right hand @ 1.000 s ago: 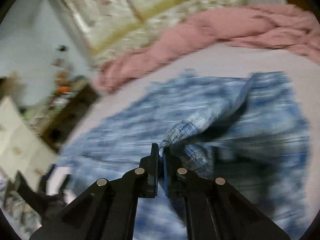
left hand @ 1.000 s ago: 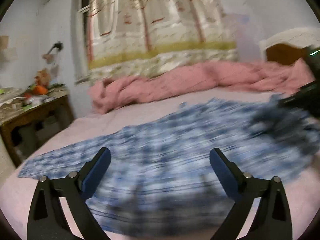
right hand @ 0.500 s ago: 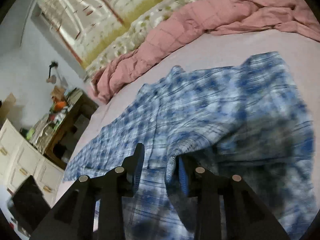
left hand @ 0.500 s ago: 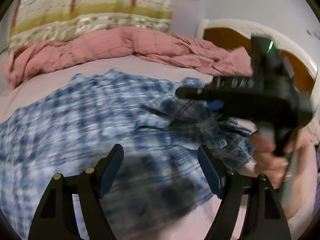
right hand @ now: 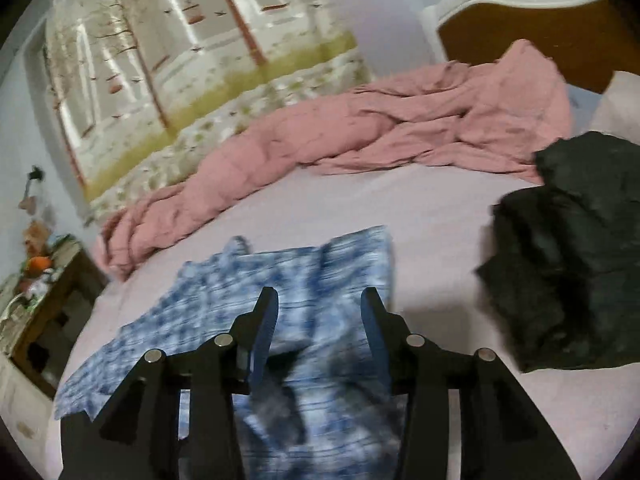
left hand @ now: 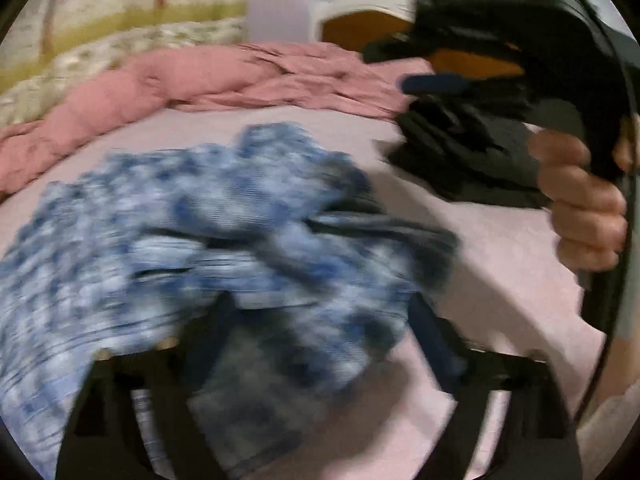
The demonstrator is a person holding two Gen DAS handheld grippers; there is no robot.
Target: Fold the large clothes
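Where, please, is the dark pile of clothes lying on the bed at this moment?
In the right wrist view, the dark pile of clothes lies at the right on the bed sheet, right of the blue plaid shirt and just below the pink duvet.

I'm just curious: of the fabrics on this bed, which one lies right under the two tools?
The blue-and-white checked shirt, spread on the sheet; the crumpled pink quilt lies farther back, the dark clothing pile off to the right.

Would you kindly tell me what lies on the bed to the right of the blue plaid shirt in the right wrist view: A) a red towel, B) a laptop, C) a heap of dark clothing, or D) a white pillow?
C: a heap of dark clothing lies on the pink sheet, apart from the blue plaid shirt.
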